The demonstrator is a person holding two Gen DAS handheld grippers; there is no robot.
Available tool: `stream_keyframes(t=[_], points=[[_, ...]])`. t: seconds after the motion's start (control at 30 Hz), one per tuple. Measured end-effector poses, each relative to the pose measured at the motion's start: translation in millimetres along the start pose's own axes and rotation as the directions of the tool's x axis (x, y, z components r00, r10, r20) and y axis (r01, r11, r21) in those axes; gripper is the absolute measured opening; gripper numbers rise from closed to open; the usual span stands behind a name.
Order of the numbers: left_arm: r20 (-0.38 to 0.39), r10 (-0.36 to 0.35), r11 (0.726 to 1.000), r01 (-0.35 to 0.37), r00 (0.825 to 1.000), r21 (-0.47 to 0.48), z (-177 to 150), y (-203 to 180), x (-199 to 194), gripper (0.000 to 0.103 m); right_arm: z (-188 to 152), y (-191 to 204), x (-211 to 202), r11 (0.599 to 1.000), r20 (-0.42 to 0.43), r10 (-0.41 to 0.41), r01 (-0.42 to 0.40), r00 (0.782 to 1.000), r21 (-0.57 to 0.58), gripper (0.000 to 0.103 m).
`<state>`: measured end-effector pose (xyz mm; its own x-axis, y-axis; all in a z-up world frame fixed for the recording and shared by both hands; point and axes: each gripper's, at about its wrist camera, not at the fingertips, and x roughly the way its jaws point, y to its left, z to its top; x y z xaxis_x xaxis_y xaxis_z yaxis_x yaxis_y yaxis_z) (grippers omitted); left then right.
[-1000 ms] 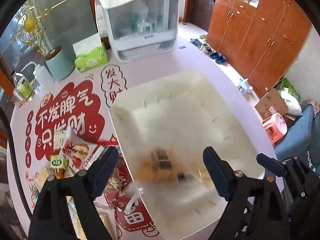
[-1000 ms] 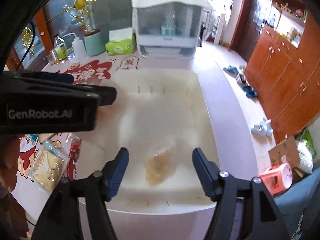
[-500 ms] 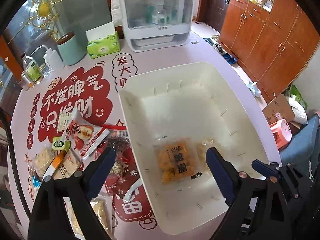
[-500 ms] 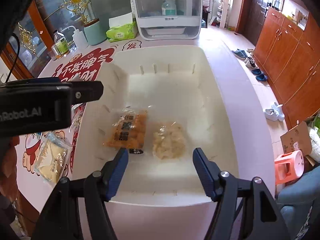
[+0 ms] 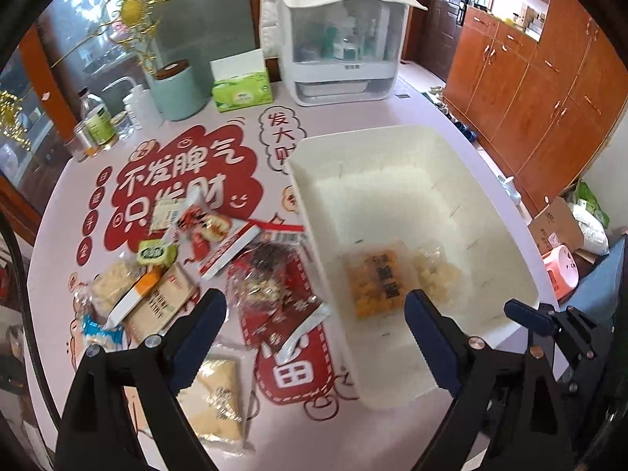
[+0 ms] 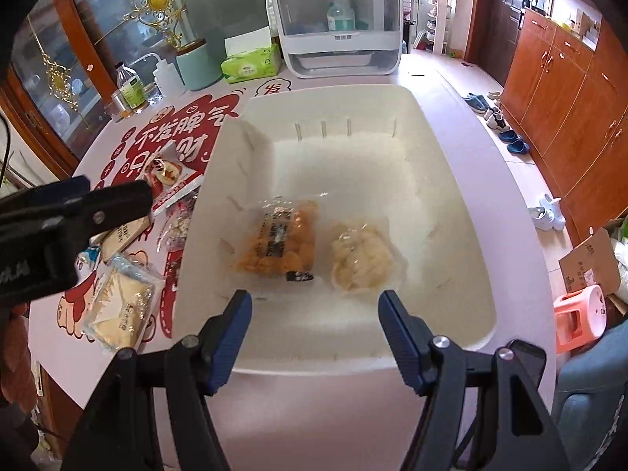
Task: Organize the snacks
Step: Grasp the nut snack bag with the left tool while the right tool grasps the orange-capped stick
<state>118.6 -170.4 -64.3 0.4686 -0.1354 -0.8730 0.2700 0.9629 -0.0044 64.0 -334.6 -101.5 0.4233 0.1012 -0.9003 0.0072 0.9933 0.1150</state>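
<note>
Your left gripper (image 5: 314,314) hangs with its jaws spread wide and nothing between them, straddling the left wall of the bin (image 5: 310,212). Your right gripper (image 6: 314,314) is likewise released and holds nothing, over the bin's near rim.

Inside the bin, toward its near end, an orange packet (image 6: 278,239) lies flat with a pale packet (image 6: 361,259) just beside it on the right; whether they touch is unclear.

Left of the bin, loose snacks are scattered on the table (image 5: 353,439): nearest, a yellow packet (image 5: 216,404); then a clear bag (image 5: 271,294) beside the bin wall, a tan packet (image 5: 161,302), a green packet (image 5: 155,253) and a red-and-white packet (image 5: 219,239) farther on.

Beyond the bin stand a tissue box (image 5: 241,92), a mint canister (image 5: 176,92) and a white cabinet (image 5: 337,39).
</note>
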Motion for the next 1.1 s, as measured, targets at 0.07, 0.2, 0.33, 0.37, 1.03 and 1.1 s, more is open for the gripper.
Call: stream_keyframes(t=[0.07, 0.2, 0.33, 0.37, 1.03, 1.1], points=[[0.008, -0.007, 1.000, 0.007, 1.000, -0.012, -10, 11, -8, 0.092, -3, 7, -3, 1.000, 0.007, -0.007, 0.007, 1.000, -0.007, 0.067], [0.022, -0.020, 0.999, 0.021, 1.000, -0.024, -26, 35, -22, 0.092, -6, 19, -14, 1.000, 0.040, -0.031, 0.032, 0.999, -0.002, 0.067], [0.062, -0.011, 1.000, 0.012, 0.998, -0.021, -36, 68, -43, 0.092, 0, 35, -29, 0.999, 0.081, -0.042, 0.040, 0.996, 0.027, 0.067], [0.075, -0.008, 1.000, 0.009, 0.997, -0.020, -37, 78, -50, 0.092, 2, 42, -35, 0.999, 0.097, -0.043, 0.040, 0.994, 0.035, 0.067], [0.250, 0.280, 0.951, -0.232, 0.927, -0.205, -21, 353, -121, 0.099, 71, 244, -49, 0.993, 0.168, 0.069, -0.052, 0.983, -0.107, 0.067], [0.213, 0.288, 0.946, -0.242, 0.934, -0.216, -23, 376, -103, 0.099, 77, 263, -30, 0.991, 0.137, 0.089, -0.073, 0.987, -0.112, 0.067]])
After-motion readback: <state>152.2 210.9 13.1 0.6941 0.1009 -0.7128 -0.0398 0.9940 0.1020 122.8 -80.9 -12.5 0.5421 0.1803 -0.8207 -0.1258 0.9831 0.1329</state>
